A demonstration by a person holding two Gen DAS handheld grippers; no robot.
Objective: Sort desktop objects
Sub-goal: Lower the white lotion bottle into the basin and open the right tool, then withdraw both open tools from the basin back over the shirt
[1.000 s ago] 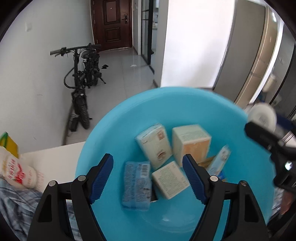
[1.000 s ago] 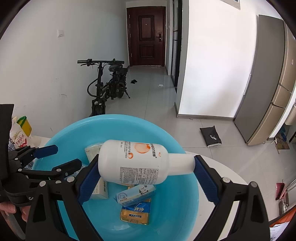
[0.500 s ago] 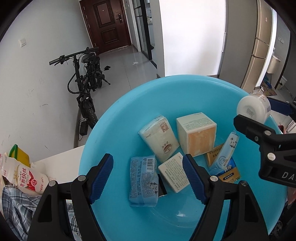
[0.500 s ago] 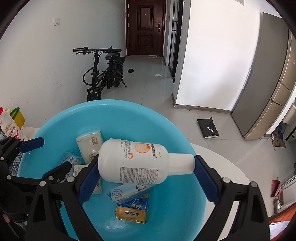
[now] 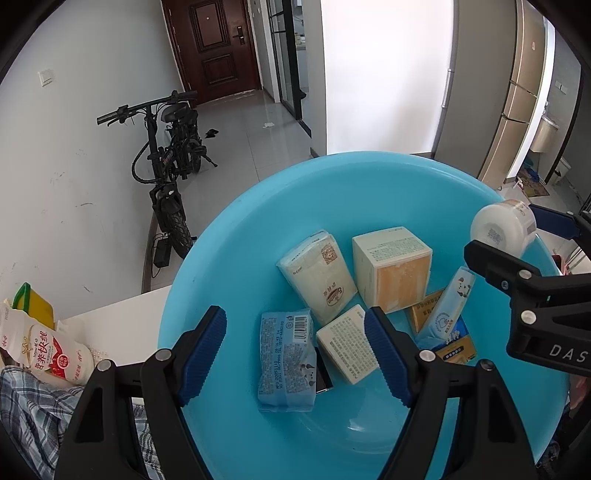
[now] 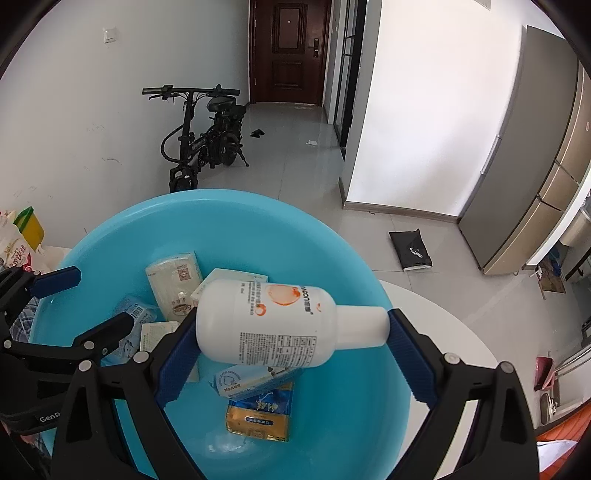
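A: What sort of place is this?

B: A home. A dark wood front door (image 6: 287,51) ends a tiled hallway, a black bike (image 6: 205,136) leans by the white wall, and a tall fridge (image 6: 532,155) stands on the right.

A: Anything else?

B: A light switch (image 6: 110,35).

Basin (image 5: 236,236): plain light blue. Bottle (image 6: 273,325): white, orange emblem, small black print. Packet (image 5: 286,363) at 6 o'clock in the basin: pale blue, dark print. Box (image 5: 393,273) at 1 o'clock: cream top, orange face. Gripper pads (image 5: 203,347): ridged dark blue. Cloth (image 5: 33,413) at 8 o'clock: blue-grey plaid.
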